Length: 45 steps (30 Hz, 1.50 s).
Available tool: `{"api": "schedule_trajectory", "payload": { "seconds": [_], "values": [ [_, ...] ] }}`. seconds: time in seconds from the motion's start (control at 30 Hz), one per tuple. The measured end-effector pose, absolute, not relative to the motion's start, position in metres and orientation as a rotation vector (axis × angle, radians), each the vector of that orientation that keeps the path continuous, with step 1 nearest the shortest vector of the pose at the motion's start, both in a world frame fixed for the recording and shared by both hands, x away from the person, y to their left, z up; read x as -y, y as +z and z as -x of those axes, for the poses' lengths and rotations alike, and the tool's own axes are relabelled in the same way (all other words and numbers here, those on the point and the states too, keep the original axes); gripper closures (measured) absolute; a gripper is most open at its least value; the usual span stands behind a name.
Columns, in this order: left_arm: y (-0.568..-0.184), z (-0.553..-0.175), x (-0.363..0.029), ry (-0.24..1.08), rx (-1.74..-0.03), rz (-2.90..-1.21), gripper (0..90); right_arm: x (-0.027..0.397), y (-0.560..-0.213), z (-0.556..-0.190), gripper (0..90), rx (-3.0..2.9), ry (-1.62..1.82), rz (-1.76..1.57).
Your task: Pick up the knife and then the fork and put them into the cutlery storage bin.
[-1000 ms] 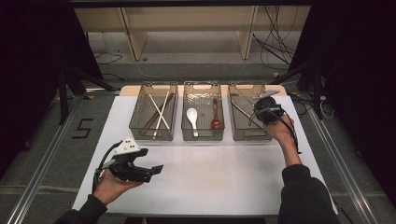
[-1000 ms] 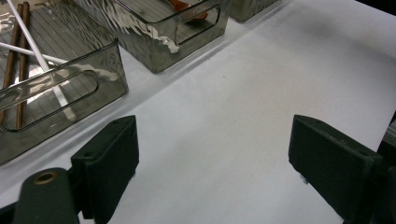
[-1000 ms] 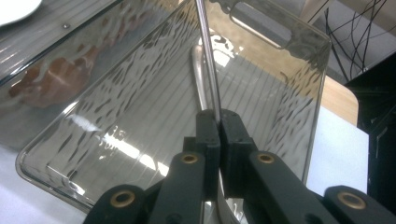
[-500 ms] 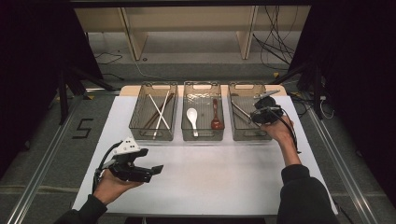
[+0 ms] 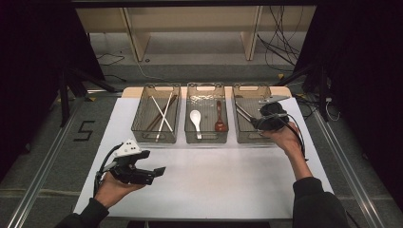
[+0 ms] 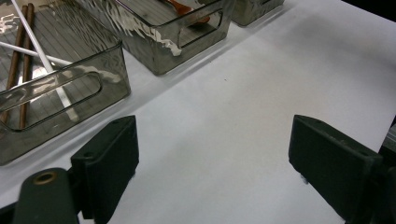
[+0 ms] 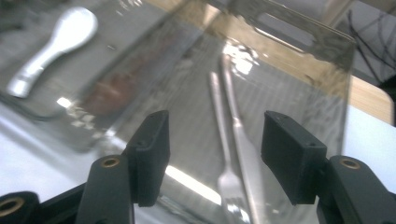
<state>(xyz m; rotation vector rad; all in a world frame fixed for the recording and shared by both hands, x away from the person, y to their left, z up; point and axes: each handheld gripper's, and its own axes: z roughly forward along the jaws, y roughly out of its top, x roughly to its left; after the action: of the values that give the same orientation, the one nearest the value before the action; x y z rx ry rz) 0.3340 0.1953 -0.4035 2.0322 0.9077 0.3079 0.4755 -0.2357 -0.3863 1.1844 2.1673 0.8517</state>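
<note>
We see a left bin (image 5: 156, 124) holding crossed white and brown chopsticks (image 5: 164, 114), and a middle bin (image 5: 206, 135) with a white spoon (image 5: 195, 118) beside a brown spoon (image 5: 220, 124). Both stand on the white surface (image 5: 214, 180). A "5" (image 5: 84, 130) marks the floor, and cables (image 5: 278, 47) trail behind.

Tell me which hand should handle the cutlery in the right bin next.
Right, probably. The right gripper hovers over the right bin, jaws just opened and empty, with the fork lying below them. The left gripper is open over bare table, well away.
</note>
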Motion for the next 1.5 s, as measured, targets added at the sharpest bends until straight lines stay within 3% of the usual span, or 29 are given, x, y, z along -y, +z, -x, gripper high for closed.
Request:
{"api": "schedule_trajectory", "payload": {
  "seconds": [0.53, 1.5],
  "values": [
    [-0.403, -0.334, -0.196, 0.314, -0.911, -2.018, 15.7, 0.216, -0.378, -0.422, 35.7, -2.190, 1.155, -1.132],
    [-0.397, -0.331, -0.200, 0.307, -0.870, -1.945, 15.7, 0.211, -0.394, -0.354, 30.9, -2.223, 1.329, -1.063]
  ]
}}
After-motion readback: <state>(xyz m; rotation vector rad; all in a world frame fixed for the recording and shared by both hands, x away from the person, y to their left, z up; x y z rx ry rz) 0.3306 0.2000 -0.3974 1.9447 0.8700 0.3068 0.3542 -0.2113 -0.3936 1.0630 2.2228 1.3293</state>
